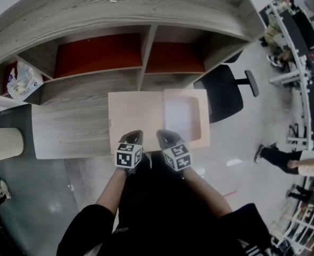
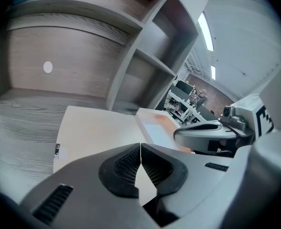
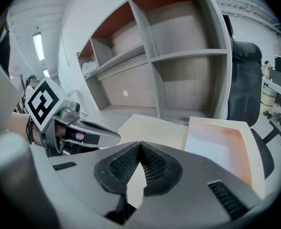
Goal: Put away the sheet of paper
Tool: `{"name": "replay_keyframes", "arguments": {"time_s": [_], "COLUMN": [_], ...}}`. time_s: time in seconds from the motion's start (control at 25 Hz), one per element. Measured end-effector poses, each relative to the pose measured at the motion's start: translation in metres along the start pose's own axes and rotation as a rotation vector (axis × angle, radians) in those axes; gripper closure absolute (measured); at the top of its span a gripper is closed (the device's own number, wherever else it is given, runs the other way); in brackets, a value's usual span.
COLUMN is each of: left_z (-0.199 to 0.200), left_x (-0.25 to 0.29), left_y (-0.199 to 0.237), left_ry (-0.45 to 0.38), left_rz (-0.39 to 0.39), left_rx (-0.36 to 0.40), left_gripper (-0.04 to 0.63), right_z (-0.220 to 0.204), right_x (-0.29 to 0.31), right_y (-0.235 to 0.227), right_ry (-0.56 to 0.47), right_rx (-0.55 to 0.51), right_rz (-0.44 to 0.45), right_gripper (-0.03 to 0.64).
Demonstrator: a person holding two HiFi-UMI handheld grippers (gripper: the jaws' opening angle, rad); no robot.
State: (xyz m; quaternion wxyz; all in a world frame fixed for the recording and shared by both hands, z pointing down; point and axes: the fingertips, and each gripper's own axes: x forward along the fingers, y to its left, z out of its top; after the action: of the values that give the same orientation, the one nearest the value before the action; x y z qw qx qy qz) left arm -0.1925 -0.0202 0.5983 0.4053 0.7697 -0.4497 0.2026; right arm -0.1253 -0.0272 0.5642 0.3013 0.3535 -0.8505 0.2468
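A cream sheet of paper (image 1: 133, 113) lies flat on the grey wooden desk (image 1: 66, 127), its near edge at the desk's front. Beside it on the right is a shallow cream box (image 1: 202, 116). My left gripper (image 1: 134, 136) and right gripper (image 1: 165, 136) sit side by side at that near edge. In the left gripper view, the left gripper (image 2: 140, 149) is shut, with a thin pale edge of the sheet (image 2: 97, 128) pinched between its pads. The right gripper (image 3: 140, 147) is likewise shut on the sheet (image 3: 150, 128), with the box (image 3: 253, 147) ahead to the right.
Behind the desk stands a shelf unit with red-backed compartments (image 1: 98, 55); a plastic-wrapped pack (image 1: 23, 81) lies in its left one. A black office chair (image 1: 224, 92) stands to the right of the desk. A person (image 1: 285, 159) and metal racks are on the floor further right.
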Motion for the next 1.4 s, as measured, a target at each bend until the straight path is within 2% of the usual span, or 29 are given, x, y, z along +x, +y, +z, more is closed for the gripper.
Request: {"name": "replay_keyframes", "arguments": {"time_s": [0.28,0.52,0.76,0.92,1.28,1.4], "left_z": [0.001,0.011,0.002,-0.008,-0.005,-0.01], "left_x": [-0.009,-0.018,-0.027,-0.032,-0.059,-0.067], "left_y": [-0.015,-0.03,-0.055,-0.08,-0.127,-0.149], "left_ry": [-0.03,-0.083,-0.104,-0.123,-0.273,-0.309], "left_rz": [-0.016,0.023,0.067,0.088,0.166,0.182], "left_rx": [0.037,0.052,0.047,0.069,0.06,0.083], "left_gripper": [0.549,0.549,0.549,0.549,0.549,0.549], "right_z": [0.004,0.012,0.012,0.003,-0.015,-0.025], "right_x": [-0.021,-0.038,-0.071,-0.093,-0.153,-0.172], "right_y": [0.001,0.0,-0.007,-0.007,-0.01,-0.006], "right_ry": [-0.057,-0.111,-0.172,-0.217,-0.338,-0.348], "right_rx": [-0.011,-0.044,-0.057,-0.052,-0.036,-0.035], "right_rz": [-0.034,-0.021,-0.02,-0.019,0.007,0.02], "right_gripper": [0.6,0.6,0.6,0.6,0.6,0.6]}}
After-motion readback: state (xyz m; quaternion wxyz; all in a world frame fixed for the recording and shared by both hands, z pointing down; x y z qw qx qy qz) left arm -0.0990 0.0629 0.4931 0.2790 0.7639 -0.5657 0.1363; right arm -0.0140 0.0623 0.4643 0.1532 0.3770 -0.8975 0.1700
